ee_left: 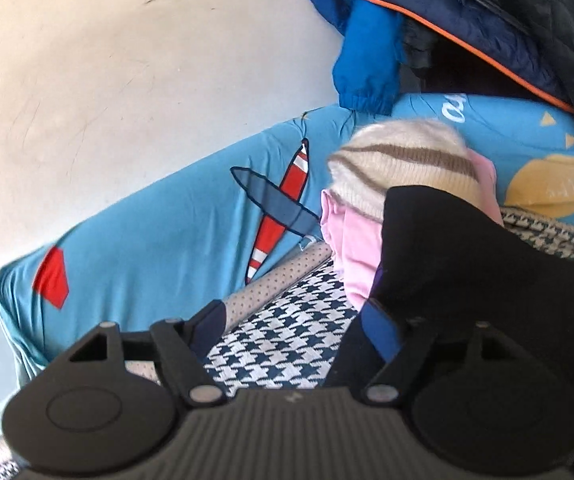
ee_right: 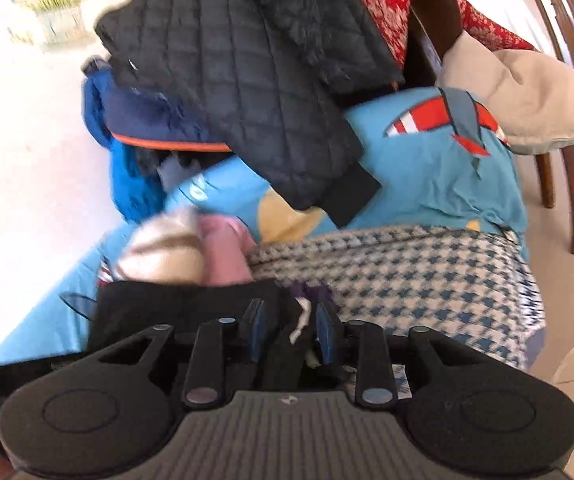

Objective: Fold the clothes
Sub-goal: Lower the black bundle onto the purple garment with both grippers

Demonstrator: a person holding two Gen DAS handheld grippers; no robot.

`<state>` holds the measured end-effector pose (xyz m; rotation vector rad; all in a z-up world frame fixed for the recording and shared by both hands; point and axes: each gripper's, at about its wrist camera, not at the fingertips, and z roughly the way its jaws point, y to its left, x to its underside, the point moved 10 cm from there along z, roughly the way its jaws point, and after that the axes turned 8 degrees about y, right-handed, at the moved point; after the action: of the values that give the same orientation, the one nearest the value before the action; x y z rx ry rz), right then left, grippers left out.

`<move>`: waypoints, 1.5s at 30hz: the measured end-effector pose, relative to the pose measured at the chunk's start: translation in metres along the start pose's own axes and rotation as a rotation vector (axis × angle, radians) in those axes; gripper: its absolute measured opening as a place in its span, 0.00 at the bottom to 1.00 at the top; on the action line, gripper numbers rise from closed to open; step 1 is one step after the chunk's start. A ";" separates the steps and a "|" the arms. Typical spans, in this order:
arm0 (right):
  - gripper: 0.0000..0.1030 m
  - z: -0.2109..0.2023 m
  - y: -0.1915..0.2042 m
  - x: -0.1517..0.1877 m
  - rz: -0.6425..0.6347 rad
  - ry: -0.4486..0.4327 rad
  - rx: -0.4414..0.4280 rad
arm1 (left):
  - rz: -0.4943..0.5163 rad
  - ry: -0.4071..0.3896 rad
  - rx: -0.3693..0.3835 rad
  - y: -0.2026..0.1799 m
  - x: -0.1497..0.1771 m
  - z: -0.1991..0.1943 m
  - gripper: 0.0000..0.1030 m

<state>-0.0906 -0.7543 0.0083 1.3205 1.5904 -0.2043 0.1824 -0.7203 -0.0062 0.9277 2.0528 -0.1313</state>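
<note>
Tongs first: left gripper [ee_left: 295,320] spread wide, nothing pinched, black garment [ee_left: 467,272] draped over its right finger. Right gripper [ee_right: 291,332] parted narrowly, black cloth and a pale cord lying between the blue pads [ee_right: 325,332]; whether pressed or merely loose, cannot tell. Beneath both, houndstooth blanket [ee_right: 407,276]. Just beyond, striped cream knit [ee_left: 403,164] atop pink clothing [ee_left: 357,252]. Further out, blue aeroplane-print sheet [ee_left: 159,240], quilted black jacket [ee_right: 239,80] heaped over blue fleece [ee_right: 127,184].
</note>
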 end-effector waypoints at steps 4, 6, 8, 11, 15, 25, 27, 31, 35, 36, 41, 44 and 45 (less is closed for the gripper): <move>0.27 0.005 0.018 0.011 -0.023 0.062 -0.082 | 0.024 0.016 0.008 -0.003 0.010 0.003 0.71; 0.27 0.011 0.025 0.019 -0.051 0.106 -0.101 | 0.022 0.038 -0.013 -0.002 0.015 0.011 0.72; 0.27 0.017 0.027 0.027 -0.060 0.149 -0.101 | -0.014 0.063 -0.024 0.002 0.018 0.022 0.72; 0.27 0.031 0.023 0.040 -0.029 0.238 -0.094 | -0.072 0.097 -0.029 0.007 0.018 0.038 0.72; 0.27 0.038 0.022 0.046 -0.027 0.264 -0.093 | -0.108 0.135 -0.055 0.011 0.024 0.058 0.72; 0.31 0.039 0.025 0.041 -0.029 0.253 -0.101 | -0.139 0.125 -0.101 0.019 0.028 0.050 0.74; 0.31 0.035 0.025 0.039 -0.022 0.240 -0.101 | -0.160 0.093 -0.096 0.021 0.018 0.038 0.75; 0.32 0.034 0.030 0.043 -0.024 0.254 -0.105 | -0.194 0.018 -0.052 0.015 -0.003 0.013 0.79; 0.32 0.035 0.032 0.045 -0.038 0.264 -0.107 | -0.177 -0.031 0.017 -0.006 -0.018 0.002 0.82; 0.32 0.036 0.031 0.045 -0.037 0.265 -0.108 | -0.166 -0.037 0.031 -0.013 -0.020 0.002 0.82; 0.32 0.037 0.030 0.047 -0.041 0.272 -0.106 | -0.124 -0.003 0.038 -0.041 -0.022 0.024 0.82; 0.32 0.037 0.031 0.048 -0.049 0.269 -0.106 | -0.151 0.031 0.023 -0.044 -0.018 0.042 0.84; 0.32 0.038 0.031 0.048 -0.053 0.269 -0.108 | -0.159 0.041 0.021 -0.044 -0.016 0.048 0.85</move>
<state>-0.0381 -0.7365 -0.0324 1.2625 1.8365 0.0288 0.1910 -0.7801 -0.0343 0.7847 2.1659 -0.2218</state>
